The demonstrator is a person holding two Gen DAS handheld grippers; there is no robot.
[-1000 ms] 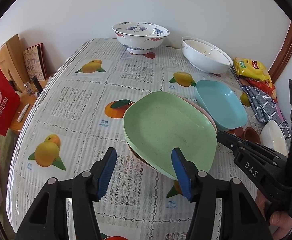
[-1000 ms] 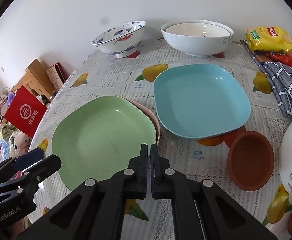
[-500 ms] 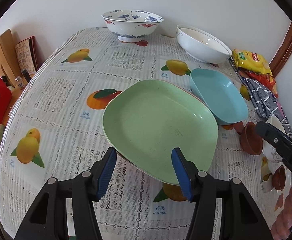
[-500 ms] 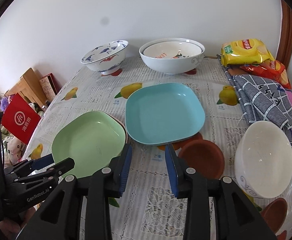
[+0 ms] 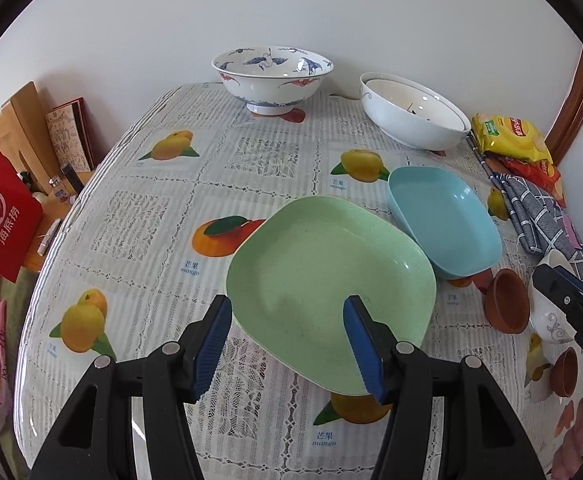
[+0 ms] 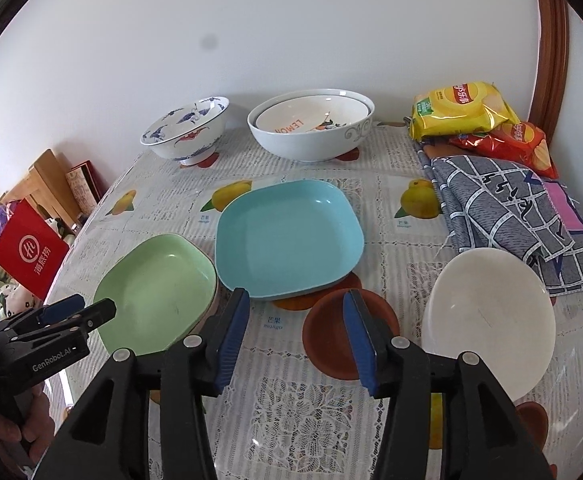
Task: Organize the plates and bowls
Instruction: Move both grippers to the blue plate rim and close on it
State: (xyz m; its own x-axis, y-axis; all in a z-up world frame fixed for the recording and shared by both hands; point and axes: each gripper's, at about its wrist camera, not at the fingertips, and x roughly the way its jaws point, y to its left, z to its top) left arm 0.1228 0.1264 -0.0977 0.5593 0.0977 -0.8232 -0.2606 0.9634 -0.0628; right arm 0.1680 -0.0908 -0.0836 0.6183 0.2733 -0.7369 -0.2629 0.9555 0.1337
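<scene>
**Both grippers spread above the plates**

The left gripper (image 5: 287,332), its black body marked "GenRobot.AI" where it showed in the right wrist view, had its blue-padded jaws spread wide and held nothing. It hung over the near edge of the pale green rounded-square plastic plate (image 5: 331,272), which lay flat on the table and seemed to rest on another plate whose rim peeked out beneath it.

The right gripper (image 6: 296,330) was likewise spread and empty, poised above the small terracotta-brown round dish (image 6: 341,332); I could not tell whether it touched. Just beyond lay the light blue rounded-square plastic plate (image 6: 289,238), flat, close beside the green one. A plain white bowl (image 6: 487,320) sat to the right of the brown dish.

At the far edge by the wall stood a blue-and-red painted porcelain bowl (image 5: 272,78) and a large white bowl (image 6: 311,130) with a smaller bowl nested inside reading "LEMON".

The lace-patterned tablecloth (image 5: 139,216) bore fruit pictures captioned "mango". A yellow crisp packet (image 6: 459,110), a grey checked cloth (image 6: 503,200) and a red paper bag (image 5: 1,210) with Chinese characters lay at the margins.
</scene>
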